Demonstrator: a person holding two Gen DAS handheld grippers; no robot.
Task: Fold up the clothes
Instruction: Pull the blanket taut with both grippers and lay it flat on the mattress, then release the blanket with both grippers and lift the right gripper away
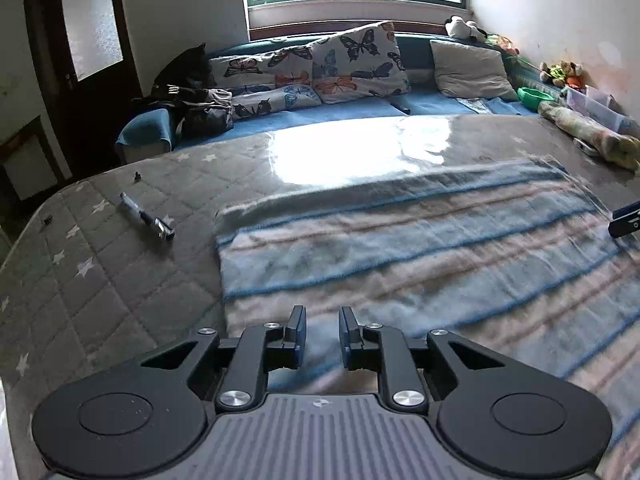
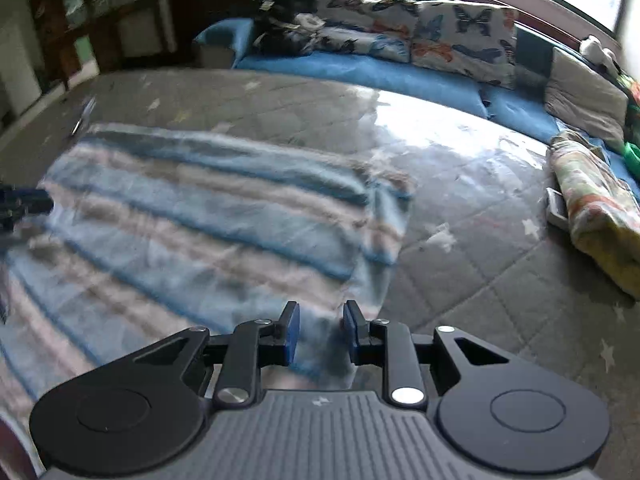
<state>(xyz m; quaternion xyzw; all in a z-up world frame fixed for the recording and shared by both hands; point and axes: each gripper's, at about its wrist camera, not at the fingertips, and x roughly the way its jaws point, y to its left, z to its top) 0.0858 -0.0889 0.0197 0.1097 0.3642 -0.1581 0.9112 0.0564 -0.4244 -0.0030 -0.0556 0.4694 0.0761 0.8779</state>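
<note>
Pen (image 1: 147,217): left of the striped cloth, on the quilted surface (image 1: 100,280), untouched.
Left gripper (image 1: 322,330): jaws narrowly parted, empty, over the striped cloth's near left edge.
Striped cloth (image 1: 400,248): spread flat, seemingly unfolded or one fold in; folding mostly ahead.
Right gripper (image 2: 321,330): jaws narrowly parted, cloth's near right corner between them, grip uncertain.

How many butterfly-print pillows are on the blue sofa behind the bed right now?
3. One large upright pillow sits mid-sofa, a second leans left of it, and a smaller one lies flat in front. The dark bag pile may hide more.
</note>
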